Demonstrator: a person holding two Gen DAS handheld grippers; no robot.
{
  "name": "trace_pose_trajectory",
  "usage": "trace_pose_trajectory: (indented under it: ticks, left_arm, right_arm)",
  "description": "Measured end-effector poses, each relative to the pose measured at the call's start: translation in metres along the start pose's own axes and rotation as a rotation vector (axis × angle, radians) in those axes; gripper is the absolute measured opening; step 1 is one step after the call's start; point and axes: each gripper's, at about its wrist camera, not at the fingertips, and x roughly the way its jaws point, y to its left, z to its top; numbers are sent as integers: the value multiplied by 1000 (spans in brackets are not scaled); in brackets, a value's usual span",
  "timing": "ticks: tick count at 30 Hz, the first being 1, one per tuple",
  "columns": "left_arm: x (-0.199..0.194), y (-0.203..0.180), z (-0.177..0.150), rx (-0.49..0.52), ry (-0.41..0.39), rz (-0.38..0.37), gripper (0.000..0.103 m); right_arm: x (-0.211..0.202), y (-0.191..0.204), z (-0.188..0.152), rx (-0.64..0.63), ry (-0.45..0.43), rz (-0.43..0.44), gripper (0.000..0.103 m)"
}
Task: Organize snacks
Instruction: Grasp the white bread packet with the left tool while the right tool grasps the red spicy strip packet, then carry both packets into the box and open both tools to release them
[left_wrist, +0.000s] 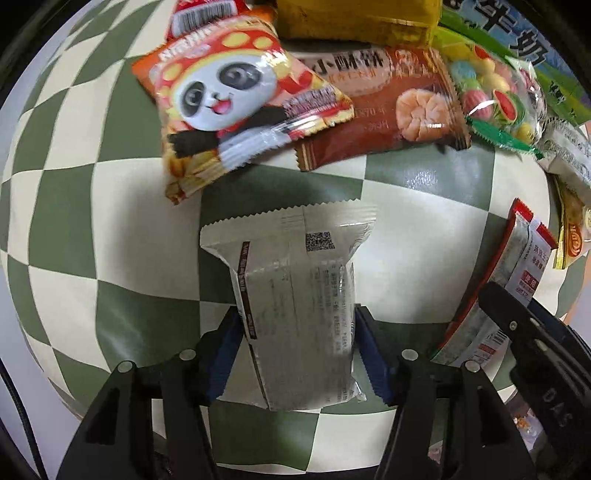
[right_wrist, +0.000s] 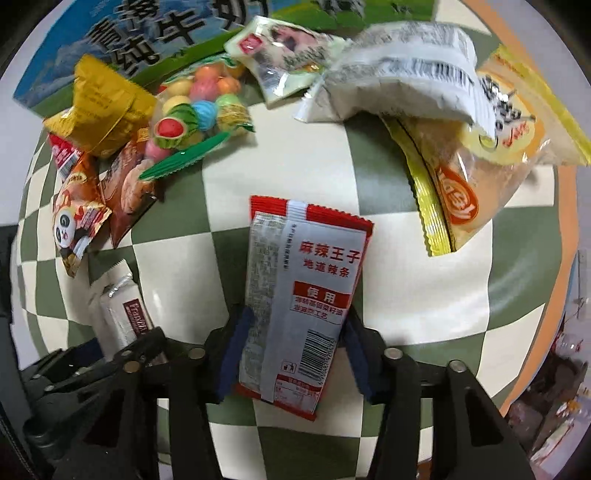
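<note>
My left gripper (left_wrist: 299, 347) is shut on a white snack packet (left_wrist: 295, 291) with a QR code, held above the green-and-cream checkered cloth (left_wrist: 110, 221). My right gripper (right_wrist: 291, 347) is shut on a red-and-white spicy strip packet (right_wrist: 299, 295). That packet also shows at the right edge of the left wrist view (left_wrist: 506, 280), and the white packet shows at lower left of the right wrist view (right_wrist: 118, 314). The two grippers are side by side, close together.
A pile of snacks lies ahead: a panda packet (left_wrist: 229, 107), a brown pastry packet (left_wrist: 391, 107), a bag of coloured candies (left_wrist: 491, 96), a yellow bag (left_wrist: 354, 18), a milk carton box (right_wrist: 147, 33), a yellow bread bag (right_wrist: 476, 173) and white packets (right_wrist: 402, 74).
</note>
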Motion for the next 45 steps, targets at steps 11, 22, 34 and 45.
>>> trace_pose_trajectory:
  ticks: [11,22,34,45]
  left_arm:
    - [-15,26,4,-34,6,-22,58]
    - [-12,73,-8,-92,14,5,58]
    - [-12,83,-26,-118,-8,16,58]
    - [-92,44,-25,-36,-156,-104,57]
  right_arm:
    - [-17,17,-2,-38,16,92,52]
    - [-13,49,-7,-37,24,81,75]
    - [-8,83,-42,-193,-35,-52,48]
    - [-120,50,-26,-216,-127,96,47]
